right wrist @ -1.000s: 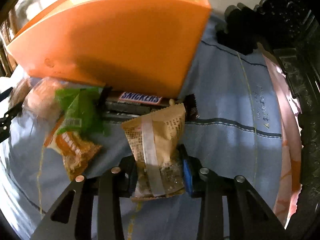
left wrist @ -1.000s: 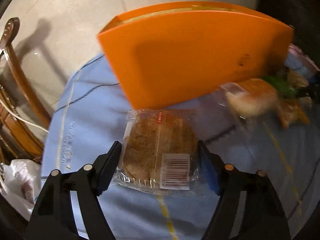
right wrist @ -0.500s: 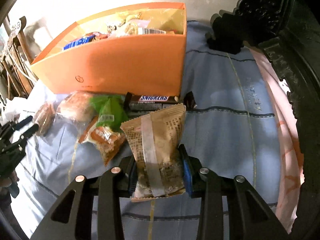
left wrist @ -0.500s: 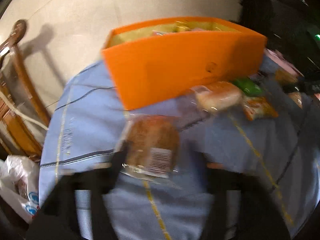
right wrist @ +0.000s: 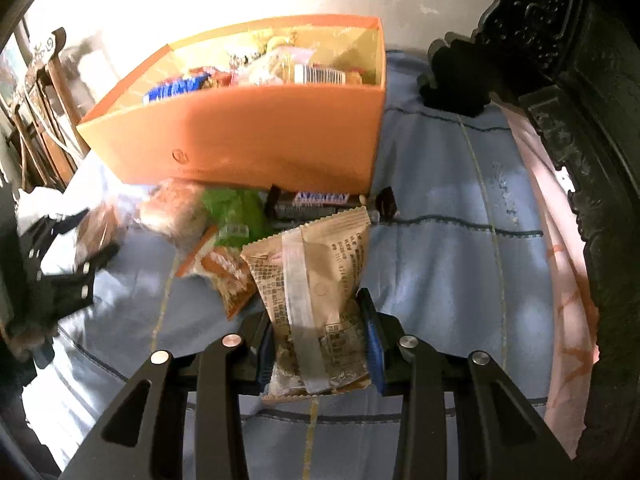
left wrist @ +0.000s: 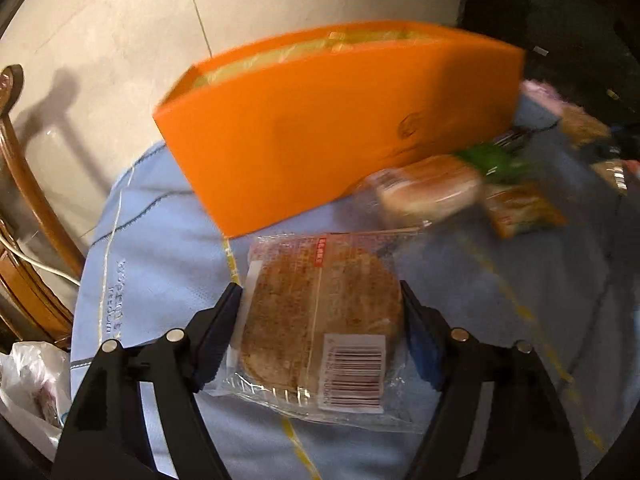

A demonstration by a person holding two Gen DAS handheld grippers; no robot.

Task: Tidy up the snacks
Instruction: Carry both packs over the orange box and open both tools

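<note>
Left gripper (left wrist: 320, 304), lower centre of its frame, clamps a wrapped brown cake (left wrist: 320, 312); right gripper (right wrist: 318, 320), lower centre, clamps a tan packet (right wrist: 312, 284). Beyond each, an orange box (right wrist: 240, 136) of snacks fills the upper frame on blue cloth (right wrist: 440, 248), loose snacks along its base.

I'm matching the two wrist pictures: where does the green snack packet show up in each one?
Left wrist: green snack packet at upper right, beyond the wrapped bun.
Right wrist: green snack packet left of centre, below the box.
Shared landmark: the orange box just behind it.
</note>
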